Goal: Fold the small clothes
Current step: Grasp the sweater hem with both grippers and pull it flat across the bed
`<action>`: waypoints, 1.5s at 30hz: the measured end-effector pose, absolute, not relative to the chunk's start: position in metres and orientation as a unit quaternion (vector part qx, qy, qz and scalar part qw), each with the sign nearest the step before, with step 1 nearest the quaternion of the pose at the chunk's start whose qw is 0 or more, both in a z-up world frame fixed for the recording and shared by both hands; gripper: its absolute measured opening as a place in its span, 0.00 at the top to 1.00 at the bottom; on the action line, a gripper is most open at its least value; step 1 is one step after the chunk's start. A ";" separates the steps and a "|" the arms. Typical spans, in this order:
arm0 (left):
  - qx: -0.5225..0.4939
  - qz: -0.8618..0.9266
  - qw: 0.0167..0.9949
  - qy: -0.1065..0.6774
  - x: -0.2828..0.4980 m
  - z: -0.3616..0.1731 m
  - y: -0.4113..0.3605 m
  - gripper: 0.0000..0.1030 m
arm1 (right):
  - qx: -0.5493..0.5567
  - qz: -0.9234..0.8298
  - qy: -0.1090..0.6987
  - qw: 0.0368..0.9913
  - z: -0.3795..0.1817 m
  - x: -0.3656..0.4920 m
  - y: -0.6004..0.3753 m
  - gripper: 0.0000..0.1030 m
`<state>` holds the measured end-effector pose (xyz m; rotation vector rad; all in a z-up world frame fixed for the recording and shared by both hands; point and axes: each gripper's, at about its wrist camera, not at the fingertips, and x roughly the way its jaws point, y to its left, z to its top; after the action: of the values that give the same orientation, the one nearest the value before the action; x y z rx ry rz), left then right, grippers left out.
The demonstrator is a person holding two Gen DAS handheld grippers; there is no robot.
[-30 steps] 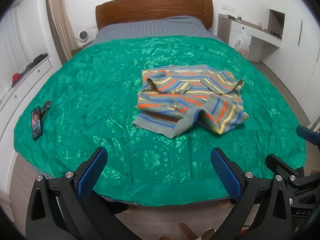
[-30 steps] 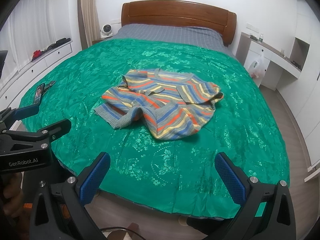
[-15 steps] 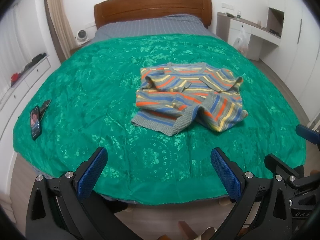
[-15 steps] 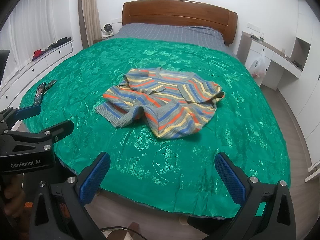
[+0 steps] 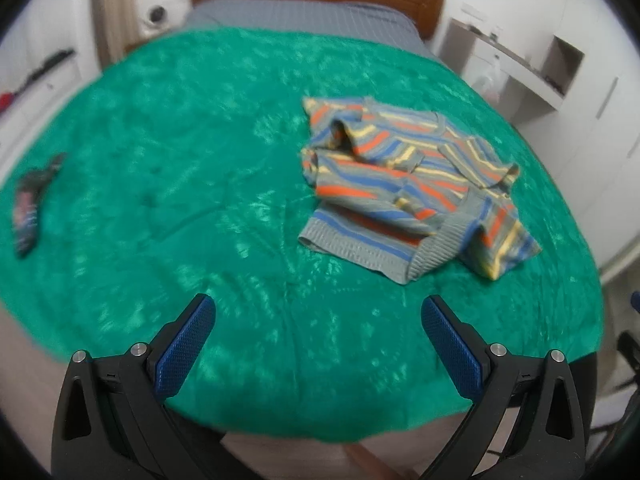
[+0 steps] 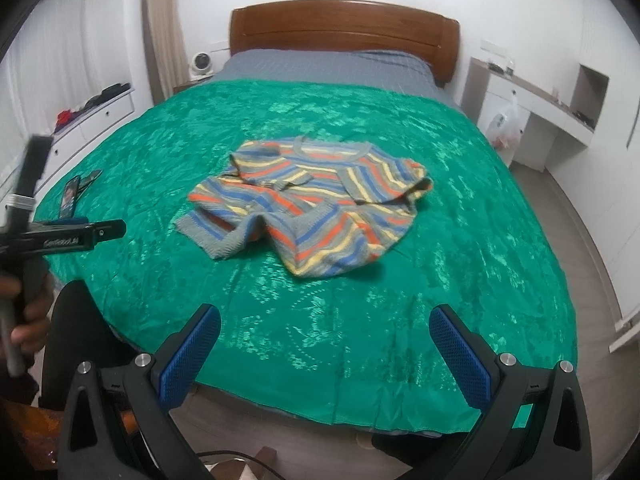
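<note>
The crumpled, multicolour-striped knit sweater (image 6: 312, 204) lay unfolded at frame centre on the green patterned bedspread (image 6: 460, 280), folding apparently unbegun, both left gripper (image 5: 318, 344) and right gripper (image 6: 326, 354) wide open, holding nothing.

My left wrist view is smeared with motion blur: the dark phone-like object (image 5: 27, 204) on the shiny green bedspread (image 5: 180, 184) is only a dark streak. The crumpled striped knit sweater (image 6: 312, 200) hides its own folded-under sleeves. In my right wrist view, the picture's left edge cuts off the black handheld left gripper (image 6: 60, 236), so I cannot see its fingers.
</note>
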<state>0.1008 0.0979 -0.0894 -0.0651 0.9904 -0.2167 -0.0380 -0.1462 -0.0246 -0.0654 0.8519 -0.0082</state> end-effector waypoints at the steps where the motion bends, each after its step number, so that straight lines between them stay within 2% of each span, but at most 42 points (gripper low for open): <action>1: -0.032 -0.110 0.870 0.479 0.110 -0.096 0.097 0.01 | -0.029 -0.004 0.413 0.910 -0.024 -0.037 -0.150 0.00; 3: -0.027 -0.115 0.860 0.497 0.143 -0.121 0.091 0.03 | -0.027 -0.002 0.408 0.913 -0.022 -0.033 -0.159 0.00; 6: 0.003 -0.118 0.843 0.525 0.179 -0.151 0.075 0.18 | -0.035 0.001 0.386 0.922 -0.016 -0.025 -0.173 0.00; 8: 0.024 -0.116 0.829 0.547 0.193 -0.169 0.065 0.32 | -0.053 0.009 0.367 0.928 -0.015 -0.015 -0.181 0.00; 9: 0.029 -0.110 0.824 0.555 0.200 -0.178 0.061 0.34 | -0.062 0.023 0.359 0.931 -0.016 -0.005 -0.185 0.00; 10: 0.029 -0.108 0.825 0.554 0.203 -0.181 0.060 0.45 | -0.071 0.043 0.357 0.931 -0.021 0.008 -0.187 0.00; 11: 0.025 -0.108 0.830 0.547 0.203 -0.180 0.058 0.75 | -0.079 0.059 0.362 0.927 -0.027 0.021 -0.186 0.00; 12: 0.018 -0.113 0.829 0.547 0.202 -0.178 0.057 0.92 | -0.086 0.078 0.375 0.920 -0.035 0.041 -0.186 0.01; 13: 0.009 -0.119 0.825 0.552 0.202 -0.177 0.056 0.95 | -0.090 0.093 0.390 0.912 -0.044 0.060 -0.185 0.05; 17: 0.004 -0.118 0.828 0.548 0.191 -0.165 0.055 0.96 | -0.123 0.123 0.465 0.868 -0.103 0.146 -0.170 0.30; 18: 0.004 -0.120 0.827 0.549 0.187 -0.164 0.056 0.96 | -0.125 0.129 0.486 0.855 -0.117 0.158 -0.168 0.33; 19: 0.004 -0.122 0.826 0.550 0.184 -0.162 0.056 0.96 | -0.124 0.135 0.507 0.842 -0.130 0.170 -0.165 0.56; 20: 0.003 -0.123 0.826 0.550 0.178 -0.159 0.057 0.96 | -0.119 0.137 0.520 0.835 -0.139 0.177 -0.165 0.94; 21: 0.001 -0.126 0.824 0.552 0.176 -0.154 0.064 0.96 | -0.112 0.135 0.519 0.837 -0.138 0.176 -0.168 0.96; 28: -0.031 -0.167 0.818 0.550 0.103 -0.115 0.103 0.97 | -0.091 0.193 0.452 0.866 -0.067 0.065 -0.197 0.96; 31: -0.043 -0.176 0.795 0.579 0.075 -0.129 0.110 0.97 | -0.107 0.198 0.474 0.851 -0.077 0.022 -0.207 0.96; 34: -0.016 -0.160 0.790 0.592 0.067 -0.151 0.104 0.97 | -0.102 0.171 0.517 0.832 -0.114 -0.003 -0.219 0.92; 36: -0.026 -0.151 0.785 0.600 0.068 -0.163 0.105 0.97 | -0.058 0.148 0.548 0.821 -0.134 -0.012 -0.237 0.83; 38: -0.035 -0.143 0.784 0.603 0.072 -0.167 0.107 0.97 | -0.019 0.118 0.555 0.823 -0.138 -0.017 -0.256 0.61; 41: -0.038 -0.141 0.782 0.606 0.075 -0.170 0.106 0.97 | 0.085 0.106 0.533 0.835 -0.129 -0.023 -0.281 0.40; 43: -0.037 -0.144 0.782 0.606 0.075 -0.173 0.107 0.96 | 0.145 0.114 0.526 0.830 -0.129 -0.022 -0.288 0.36; 45: -0.039 -0.150 0.782 0.604 0.075 -0.175 0.103 0.95 | 0.173 0.126 0.529 0.821 -0.139 -0.018 -0.281 0.36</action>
<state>0.0750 0.1031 -0.1748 -0.0834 1.3044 -0.3246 -0.0178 -0.2807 -0.1394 0.3687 1.1270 0.2685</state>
